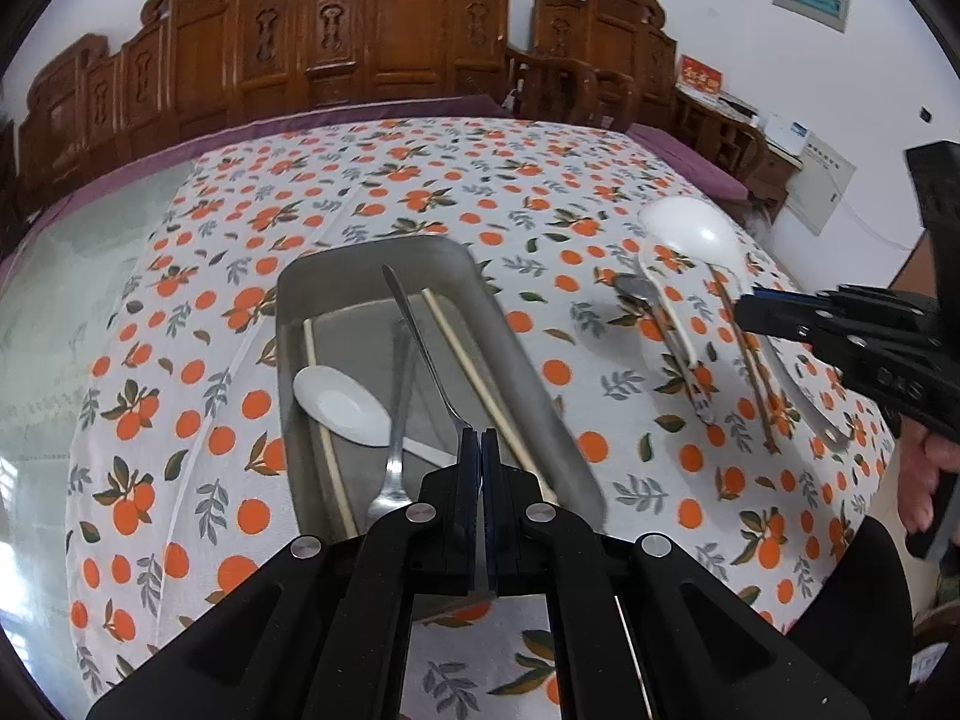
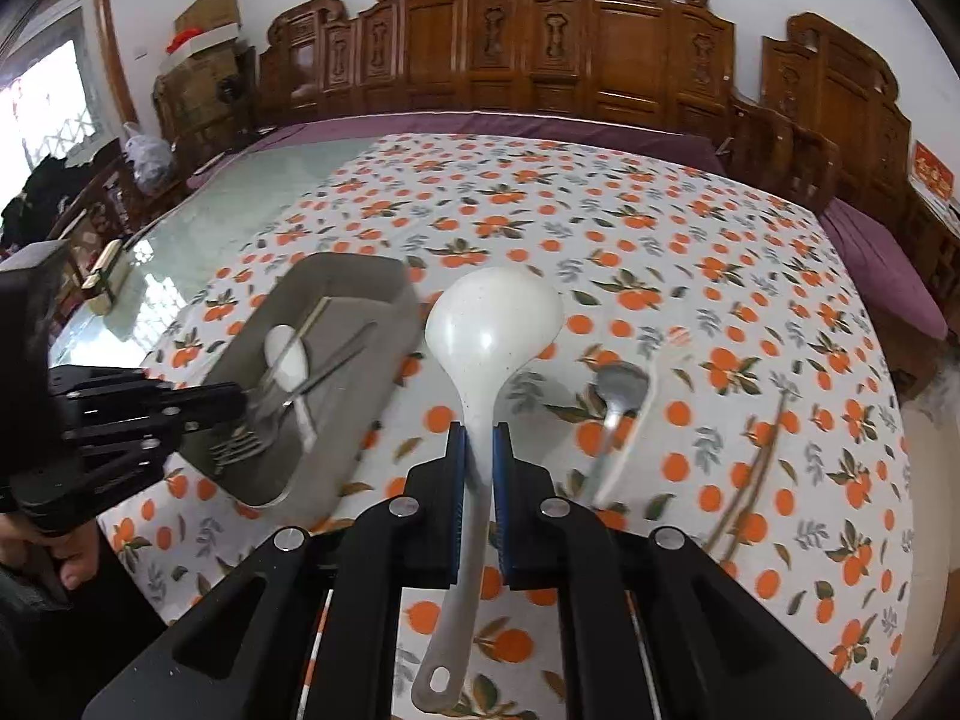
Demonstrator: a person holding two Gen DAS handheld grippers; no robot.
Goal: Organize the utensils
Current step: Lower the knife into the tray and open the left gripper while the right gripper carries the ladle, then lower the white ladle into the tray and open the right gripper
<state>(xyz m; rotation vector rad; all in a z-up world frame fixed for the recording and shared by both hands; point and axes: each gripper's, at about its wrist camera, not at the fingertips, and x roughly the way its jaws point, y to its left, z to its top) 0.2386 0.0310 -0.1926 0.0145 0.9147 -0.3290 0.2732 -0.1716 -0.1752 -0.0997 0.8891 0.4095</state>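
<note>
Left gripper clamps a fork over the tray, right gripper grips the ladle beside it; next, lower both in

No legible text; red wall card with characters too blurred.

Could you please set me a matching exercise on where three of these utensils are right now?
Things:
1. white ladle
2. pale chopsticks
3. dark chopsticks

Places:
a. lying on the tablecloth
b. lying in the metal tray
c. held in the right gripper

Pairs: 1-c, 2-b, 3-a
</note>
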